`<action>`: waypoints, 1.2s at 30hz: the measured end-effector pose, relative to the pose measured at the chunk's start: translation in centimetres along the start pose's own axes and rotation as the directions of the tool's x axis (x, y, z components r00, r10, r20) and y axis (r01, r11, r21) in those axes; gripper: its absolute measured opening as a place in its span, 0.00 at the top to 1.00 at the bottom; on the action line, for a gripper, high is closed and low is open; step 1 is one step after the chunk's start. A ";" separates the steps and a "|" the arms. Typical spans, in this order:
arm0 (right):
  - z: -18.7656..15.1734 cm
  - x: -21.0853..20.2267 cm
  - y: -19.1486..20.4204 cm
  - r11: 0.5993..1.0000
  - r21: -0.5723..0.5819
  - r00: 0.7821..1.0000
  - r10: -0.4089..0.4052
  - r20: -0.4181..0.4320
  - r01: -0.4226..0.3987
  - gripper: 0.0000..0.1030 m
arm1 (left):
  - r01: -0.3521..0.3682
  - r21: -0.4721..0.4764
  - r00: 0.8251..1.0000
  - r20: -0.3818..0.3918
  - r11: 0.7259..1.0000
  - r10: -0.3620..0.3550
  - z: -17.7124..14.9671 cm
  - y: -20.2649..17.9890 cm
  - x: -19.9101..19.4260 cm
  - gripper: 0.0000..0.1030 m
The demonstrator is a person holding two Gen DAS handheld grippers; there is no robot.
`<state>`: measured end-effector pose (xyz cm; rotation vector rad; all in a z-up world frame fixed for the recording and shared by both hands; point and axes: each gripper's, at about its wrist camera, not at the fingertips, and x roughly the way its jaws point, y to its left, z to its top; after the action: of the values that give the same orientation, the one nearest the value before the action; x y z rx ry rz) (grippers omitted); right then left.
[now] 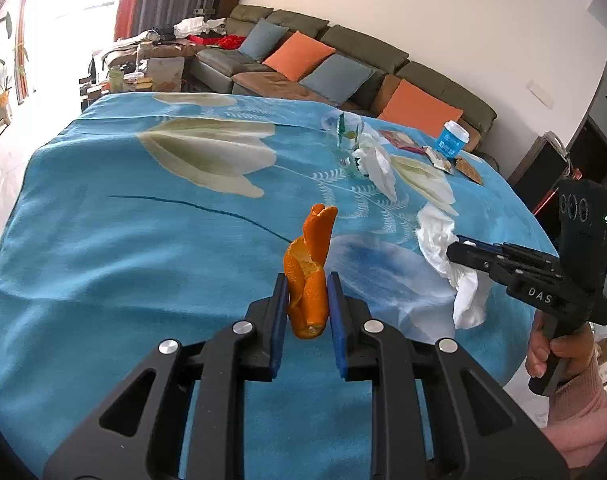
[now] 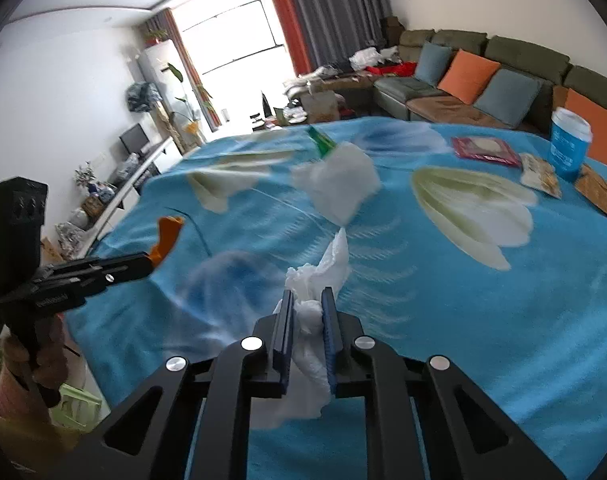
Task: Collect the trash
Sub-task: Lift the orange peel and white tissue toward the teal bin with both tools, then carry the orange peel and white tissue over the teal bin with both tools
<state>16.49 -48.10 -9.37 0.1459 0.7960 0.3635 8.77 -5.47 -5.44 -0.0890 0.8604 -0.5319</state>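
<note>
Trash half gathered

Peel (image 1: 309,276) pinched between the left gripper (image 1: 306,300) pads, lifted above the table (image 1: 143,240). Tissue (image 2: 315,308) clamped in the right gripper (image 2: 308,320), also raised. Still lying on the cloth: second tissue (image 2: 339,184), cup (image 2: 568,142), wrappers (image 2: 485,151). No bin in view.

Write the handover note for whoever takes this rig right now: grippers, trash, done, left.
Left gripper: shut on the orange peel, held above the blue tablecloth.
Right gripper: shut on a crumpled white tissue, also lifted.
Still on the table: a second white tissue by a clear plastic cup, a red wrapper, a snack packet, a blue paper cup, a brown wrapper.
Done: two pieces picked up. Left: drop both, no bin in view, then collect the rest.
</note>
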 end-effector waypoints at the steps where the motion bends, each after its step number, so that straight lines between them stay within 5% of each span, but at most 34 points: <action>1: 0.2 0.0 0.6 1.000 -0.006 1.000 0.011 0.008 -0.011 0.89 | -0.006 0.001 1.000 0.005 1.000 0.006 -0.1 0.2 -0.3 0.81; 19: 2.7 2.9 8.1 0.978 -0.101 0.983 0.184 0.003 -0.183 0.89 | -0.102 -0.060 0.992 0.068 0.993 0.106 -1.5 4.1 -5.0 0.81; 36: 3.6 5.6 13.0 0.951 -0.156 0.963 0.265 -0.038 -0.268 0.89 | -0.177 -0.122 0.977 0.100 0.977 0.189 -2.8 7.5 -8.3 0.81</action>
<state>19.22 -33.96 -7.25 0.0997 0.7617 0.6839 5.32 5.38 -3.61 -0.1393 0.7799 -0.3027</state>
